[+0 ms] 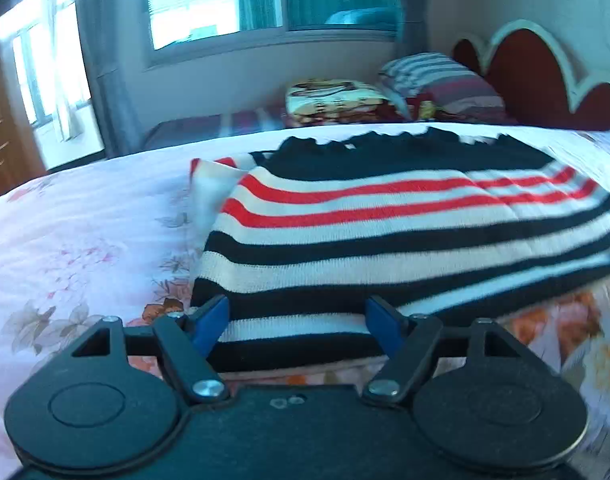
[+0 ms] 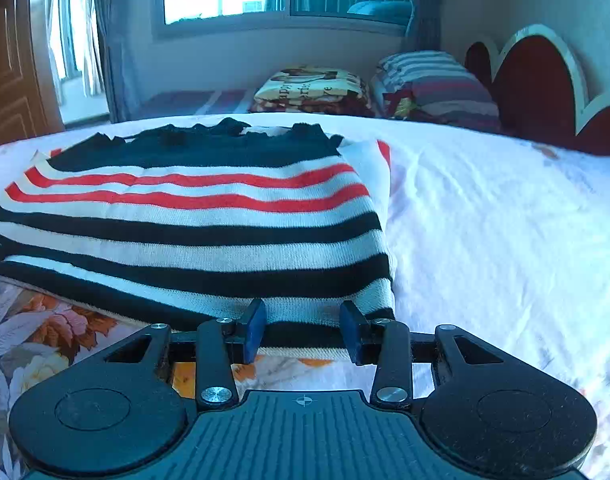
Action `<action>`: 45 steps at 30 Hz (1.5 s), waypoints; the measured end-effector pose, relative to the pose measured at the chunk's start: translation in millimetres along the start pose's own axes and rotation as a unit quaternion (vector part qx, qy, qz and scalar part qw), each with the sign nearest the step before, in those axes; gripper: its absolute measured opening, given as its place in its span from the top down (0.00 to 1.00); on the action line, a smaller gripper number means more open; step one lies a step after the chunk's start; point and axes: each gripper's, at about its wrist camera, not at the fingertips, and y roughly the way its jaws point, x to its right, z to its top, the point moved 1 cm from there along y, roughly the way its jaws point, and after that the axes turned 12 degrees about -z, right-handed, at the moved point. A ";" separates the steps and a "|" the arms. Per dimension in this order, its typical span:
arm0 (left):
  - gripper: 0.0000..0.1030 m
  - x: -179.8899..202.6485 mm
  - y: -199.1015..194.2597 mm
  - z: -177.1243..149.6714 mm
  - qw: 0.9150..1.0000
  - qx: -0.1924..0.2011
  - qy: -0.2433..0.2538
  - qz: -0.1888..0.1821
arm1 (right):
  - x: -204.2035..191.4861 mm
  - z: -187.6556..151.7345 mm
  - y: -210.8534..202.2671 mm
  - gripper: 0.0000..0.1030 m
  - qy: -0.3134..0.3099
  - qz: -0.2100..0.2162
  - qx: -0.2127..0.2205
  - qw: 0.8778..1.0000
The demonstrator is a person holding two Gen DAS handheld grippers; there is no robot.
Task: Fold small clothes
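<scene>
A small knit sweater (image 1: 385, 220) with black, white and red stripes lies flat on the bed, sleeves tucked under; it also shows in the right wrist view (image 2: 193, 216). My left gripper (image 1: 297, 320) is open, its blue pads (image 1: 213, 322) on either side of the near hem at the sweater's left corner. My right gripper (image 2: 305, 326) is open, its blue pads (image 2: 255, 330) straddling the near hem at the sweater's right corner. Neither gripper pinches the fabric.
The bed has a pale floral sheet (image 1: 85, 240) (image 2: 505, 240). A patterned folded blanket (image 2: 313, 90) and striped pillow (image 2: 437, 84) lie at the far side by the red headboard (image 2: 537, 80). Windows and curtains stand behind.
</scene>
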 end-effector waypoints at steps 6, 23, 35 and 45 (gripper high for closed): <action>0.32 33.5 -7.9 11.6 1.000 0.020 -0.003 -0.017 | 5.4 -0.6 -0.1 0.62 0.008 -0.030 -0.017 0.999; 0.28 78.7 17.6 0.0 0.999 -0.011 0.003 -0.045 | -80.3 4.2 -11.5 0.62 -0.018 0.047 0.015 0.999; 0.30 14.8 -4.6 1.1 0.997 -0.032 -0.063 -0.016 | -14.4 4.4 -9.9 0.62 0.046 0.017 0.000 0.999; 0.53 9.1 -24.8 -1.2 0.997 -0.028 -0.073 -0.014 | -19.1 13.0 -31.1 0.84 0.055 0.048 0.011 0.997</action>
